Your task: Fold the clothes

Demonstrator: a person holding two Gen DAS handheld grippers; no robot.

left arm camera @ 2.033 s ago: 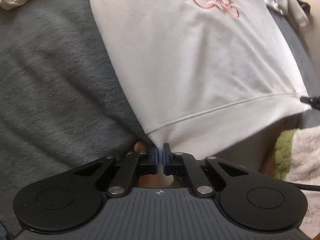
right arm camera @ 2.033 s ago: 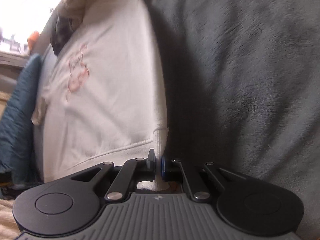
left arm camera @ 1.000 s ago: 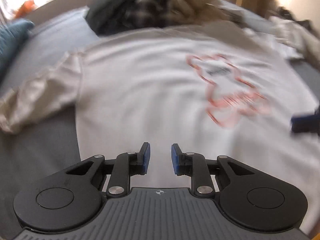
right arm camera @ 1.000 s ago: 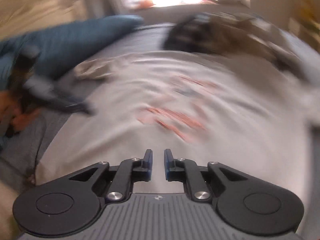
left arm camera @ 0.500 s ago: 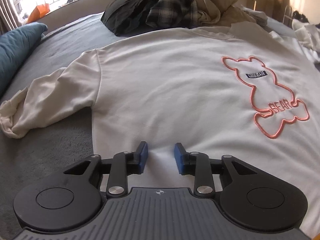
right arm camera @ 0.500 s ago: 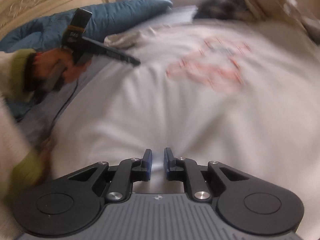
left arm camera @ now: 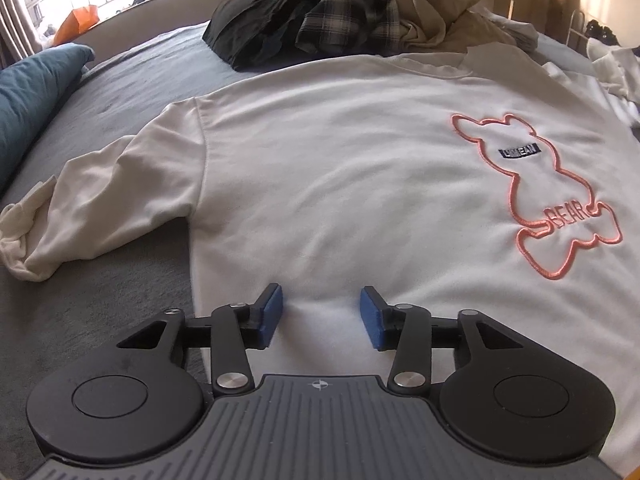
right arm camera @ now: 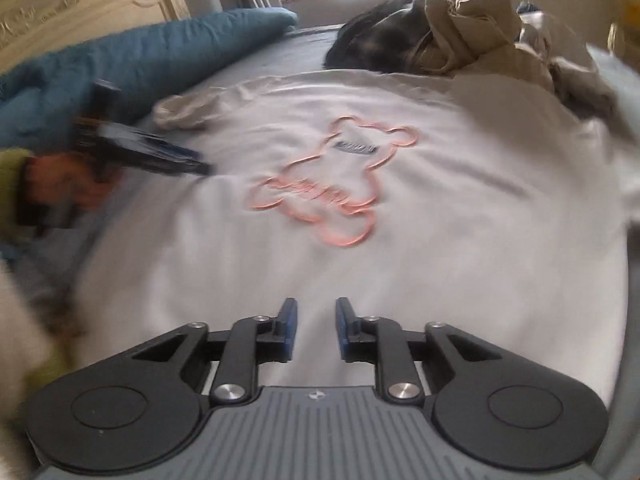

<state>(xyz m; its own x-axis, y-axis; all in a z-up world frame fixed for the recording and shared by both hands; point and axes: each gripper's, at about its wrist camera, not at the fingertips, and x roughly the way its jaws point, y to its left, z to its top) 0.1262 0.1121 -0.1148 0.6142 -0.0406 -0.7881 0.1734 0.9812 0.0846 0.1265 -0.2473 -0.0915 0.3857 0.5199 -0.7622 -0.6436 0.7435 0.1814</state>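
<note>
We find the white sweatshirt (left arm camera: 340, 184) laid flat, front up, on the grey bed (left arm camera: 132, 92), its pink bear outline (left arm camera: 548, 200) facing upward and one sleeve (left arm camera: 100, 200) lying out to the side with its cuff bunched on the bedding. The left claw (left arm camera: 320, 314) hangs over the lower part of the garment near its side edge; its blue pads (left arm camera: 272, 312) stand apart and are opening, with only flat fabric below them and nothing pinched. The right claw (right arm camera: 316, 328) is likewise spread and opening above the cloth, gripping nothing. In the right wrist view we see the left claw (right arm camera: 200, 168) held by a hand (right arm camera: 60, 184) in a green-cuffed sleeve, its tip close over the sweatshirt; that picture is blurred, so we cannot say whether it touches. A pile of dark, plaid and beige clothes (left arm camera: 352, 8) lies at the far end beyond the collar, and a blue pillow (left arm camera: 28, 96) sits by the sleeve side.
</note>
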